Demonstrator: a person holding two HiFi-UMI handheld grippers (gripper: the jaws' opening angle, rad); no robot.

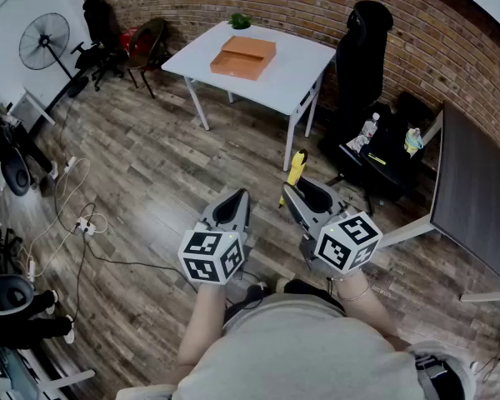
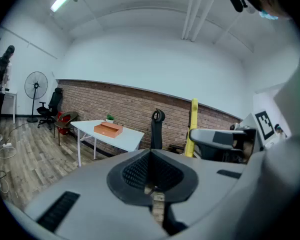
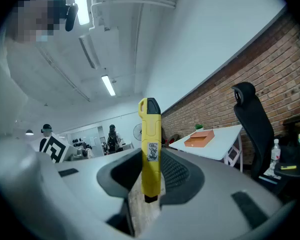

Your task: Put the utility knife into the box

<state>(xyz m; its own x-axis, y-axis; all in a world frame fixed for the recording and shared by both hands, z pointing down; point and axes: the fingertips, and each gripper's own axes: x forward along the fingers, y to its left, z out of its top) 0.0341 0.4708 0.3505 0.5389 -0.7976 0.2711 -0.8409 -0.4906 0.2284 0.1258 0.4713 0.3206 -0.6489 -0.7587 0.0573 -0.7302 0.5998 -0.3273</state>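
head view: both grippers are held out low over the wood floor [image 1: 150, 182], well short of the white table [image 1: 304, 69] by the brick wall. the open orange box [image 1: 244, 57] sits on that table with a small green plant [image 1: 240, 21] behind it and a black office chair [image 1: 362, 57] off to the table's right. the right gripper [image 1: 298, 194] has the yellow utility knife [image 1: 296, 167] sticking up out of its jaws, so the knife is nowhere near the box. the left gripper [image 1: 236, 202] is just beside it with nothing in it. left gripper view: the jaws are pressed together, nothing between them, with the table and box far off to the left and the yellow knife poking up at the right edge. right gripper view: the jaws are clamped on the knife's lower half, so it stands upright with its black tip on top and a small label facing the camera. the box and table show in the distance to the right.
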